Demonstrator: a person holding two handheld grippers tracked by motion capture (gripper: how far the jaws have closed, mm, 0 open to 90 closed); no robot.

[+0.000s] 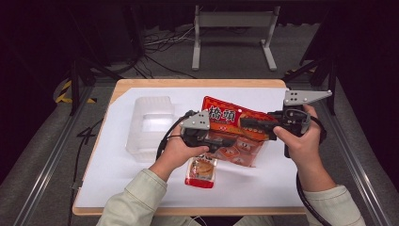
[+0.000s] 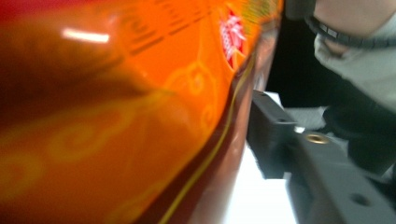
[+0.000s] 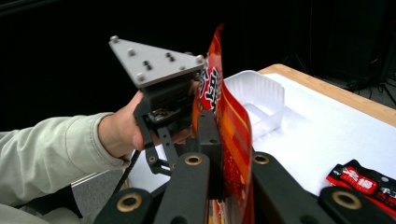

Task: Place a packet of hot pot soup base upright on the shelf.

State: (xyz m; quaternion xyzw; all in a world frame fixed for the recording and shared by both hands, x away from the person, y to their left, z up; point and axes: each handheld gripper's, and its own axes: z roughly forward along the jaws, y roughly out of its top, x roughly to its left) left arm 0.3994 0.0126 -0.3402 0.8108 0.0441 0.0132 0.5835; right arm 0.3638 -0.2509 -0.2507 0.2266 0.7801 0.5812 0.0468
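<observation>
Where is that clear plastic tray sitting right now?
In the high view, the clear plastic tray sits on the white sheet, left of the orange snack bag.

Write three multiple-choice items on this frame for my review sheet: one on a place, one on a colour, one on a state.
1. Where does the clear plastic tray stand?
A. On the white sheet, at the left of the big snack bag
B. On the floor beside the table
C. On top of the small packet

2. What is the main colour of the big snack bag?
A. Blue
B. Orange-red
C. Green

3. How is the big snack bag held?
A. It lies flat, untouched
B. It hangs from one gripper alone
C. It is up off the table between both grippers

Key: 1 A, the high view shows the tray left of the bag on the sheet. 2 B, orange-red in every view. 3 C, the right gripper pinches its edge and the left gripper meets it from the other side, while the small packet lies below.
</observation>
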